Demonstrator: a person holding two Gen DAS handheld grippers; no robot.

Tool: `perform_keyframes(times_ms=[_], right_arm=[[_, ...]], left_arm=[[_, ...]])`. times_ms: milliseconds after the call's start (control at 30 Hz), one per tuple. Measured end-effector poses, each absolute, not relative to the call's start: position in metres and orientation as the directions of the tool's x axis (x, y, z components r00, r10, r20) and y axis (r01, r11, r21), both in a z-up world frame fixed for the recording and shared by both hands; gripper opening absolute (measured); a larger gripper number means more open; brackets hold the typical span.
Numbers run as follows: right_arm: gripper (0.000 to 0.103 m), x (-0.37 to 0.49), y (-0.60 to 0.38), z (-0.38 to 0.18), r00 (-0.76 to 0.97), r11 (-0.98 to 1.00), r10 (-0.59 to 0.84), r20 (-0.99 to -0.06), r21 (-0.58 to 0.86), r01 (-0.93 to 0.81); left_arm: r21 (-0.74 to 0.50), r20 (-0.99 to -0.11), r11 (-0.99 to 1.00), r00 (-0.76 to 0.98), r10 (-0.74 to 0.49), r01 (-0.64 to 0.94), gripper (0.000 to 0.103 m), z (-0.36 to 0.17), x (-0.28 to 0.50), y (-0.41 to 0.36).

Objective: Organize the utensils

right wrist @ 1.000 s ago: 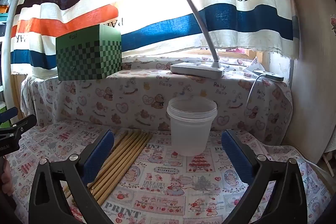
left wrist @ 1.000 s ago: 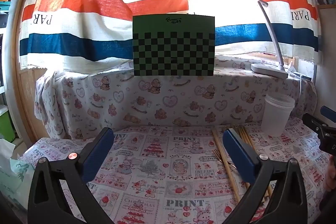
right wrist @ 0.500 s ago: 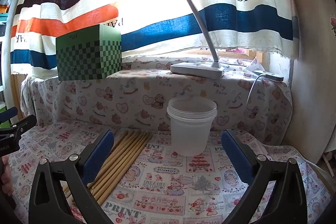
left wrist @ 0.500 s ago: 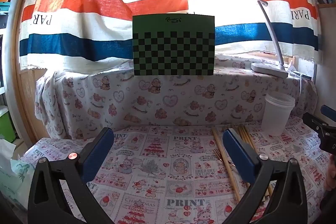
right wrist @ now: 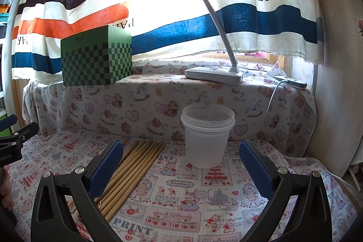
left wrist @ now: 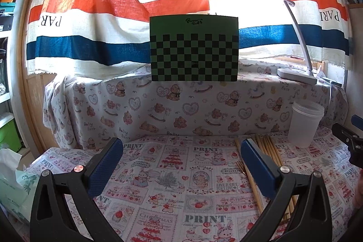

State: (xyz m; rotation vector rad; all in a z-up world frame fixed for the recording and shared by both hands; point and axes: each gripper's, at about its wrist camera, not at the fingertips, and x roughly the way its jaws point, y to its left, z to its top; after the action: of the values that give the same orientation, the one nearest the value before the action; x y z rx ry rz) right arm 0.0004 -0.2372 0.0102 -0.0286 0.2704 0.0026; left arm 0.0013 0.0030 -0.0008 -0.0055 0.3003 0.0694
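Observation:
Several wooden chopsticks (right wrist: 133,165) lie side by side on the printed tablecloth; in the left wrist view the chopsticks (left wrist: 271,151) run behind my right finger. A metal fork (left wrist: 241,166) lies beside them. A clear plastic cup (right wrist: 207,135) stands upright and empty to their right; it also shows in the left wrist view (left wrist: 305,124). My left gripper (left wrist: 181,165) is open and empty, left of the chopsticks. My right gripper (right wrist: 180,165) is open and empty, in front of the cup.
A cloth-covered ledge (right wrist: 158,83) behind carries a green checkered box (right wrist: 97,58) and a white desk lamp (right wrist: 214,73). A striped curtain hangs behind. A tissue pack (left wrist: 13,187) sits at the table's left edge. A wall (right wrist: 335,106) bounds the right.

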Motion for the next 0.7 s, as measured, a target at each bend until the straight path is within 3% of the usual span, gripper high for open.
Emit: perform_keyframes(times_ms=[700], right_arm=[[0.103, 0.0042, -0.2343, 0.0075, 0.959, 0.999, 0.020, -0.284, -0.043, -0.033]], left_arm=[[0.000, -0.295, 0.998, 0.953, 0.065, -0.068, 0.103, -0.0021, 0.0004, 0.0022]])
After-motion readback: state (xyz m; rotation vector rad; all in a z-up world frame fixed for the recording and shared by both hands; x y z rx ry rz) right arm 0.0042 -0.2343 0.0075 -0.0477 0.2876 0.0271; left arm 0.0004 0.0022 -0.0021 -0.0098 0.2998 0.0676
